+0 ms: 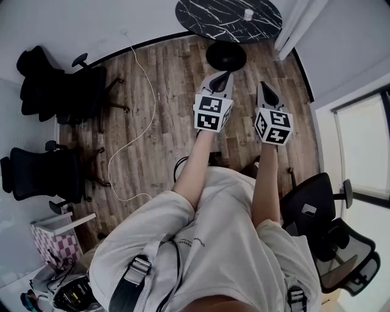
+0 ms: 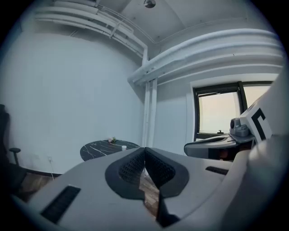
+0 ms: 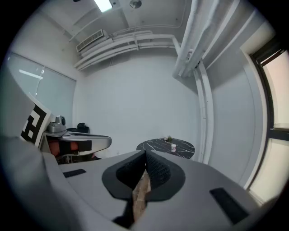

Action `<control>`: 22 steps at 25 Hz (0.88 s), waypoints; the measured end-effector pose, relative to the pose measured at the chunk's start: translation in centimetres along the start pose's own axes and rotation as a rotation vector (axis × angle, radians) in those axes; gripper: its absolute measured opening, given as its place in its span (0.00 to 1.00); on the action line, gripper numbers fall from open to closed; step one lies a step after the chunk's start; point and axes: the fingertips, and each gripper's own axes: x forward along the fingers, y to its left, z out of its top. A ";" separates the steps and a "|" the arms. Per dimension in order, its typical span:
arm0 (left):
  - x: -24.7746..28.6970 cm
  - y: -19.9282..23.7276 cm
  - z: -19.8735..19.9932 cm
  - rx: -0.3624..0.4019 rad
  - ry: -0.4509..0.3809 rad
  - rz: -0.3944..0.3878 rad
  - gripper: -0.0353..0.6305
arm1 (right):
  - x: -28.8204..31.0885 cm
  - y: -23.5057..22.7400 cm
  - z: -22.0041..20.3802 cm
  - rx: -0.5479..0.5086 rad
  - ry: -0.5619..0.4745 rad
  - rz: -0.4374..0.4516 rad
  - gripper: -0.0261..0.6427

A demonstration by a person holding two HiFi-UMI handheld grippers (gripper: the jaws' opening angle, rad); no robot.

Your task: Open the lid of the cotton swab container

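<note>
The wood floor [image 1: 158, 91] fills most of the room. A round black desk [image 1: 207, 15] stands at the far end. Black chairs [image 1: 42, 82] sit at the left. The left tool [image 1: 226, 76] and right tool [image 1: 262, 86] are side by side, well apart from the desk. Both are shut tight and hold nothing. A small white swab pot [image 1: 248, 14] stands on the desk's right part.
</note>
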 end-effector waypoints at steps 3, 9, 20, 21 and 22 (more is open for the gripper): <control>-0.4 0.7 0.0 -0.010 0.000 -0.004 0.09 | 0.4 0.8 -0.1 0.011 0.009 0.000 0.09; 0.2 1.1 -0.8 -0.040 0.009 -0.009 0.09 | 1.1 0.5 -0.3 0.015 0.010 -0.012 0.09; 4.8 2.2 -0.9 -0.025 0.026 0.000 0.09 | 5.1 -2.6 0.7 0.096 -0.038 0.008 0.09; 5.4 2.5 -0.7 -0.019 0.028 0.003 0.09 | 5.8 -3.0 0.9 0.104 -0.040 0.009 0.09; 6.0 2.8 -0.4 -0.013 0.031 0.005 0.09 | 6.5 -3.4 1.1 0.111 -0.045 0.012 0.09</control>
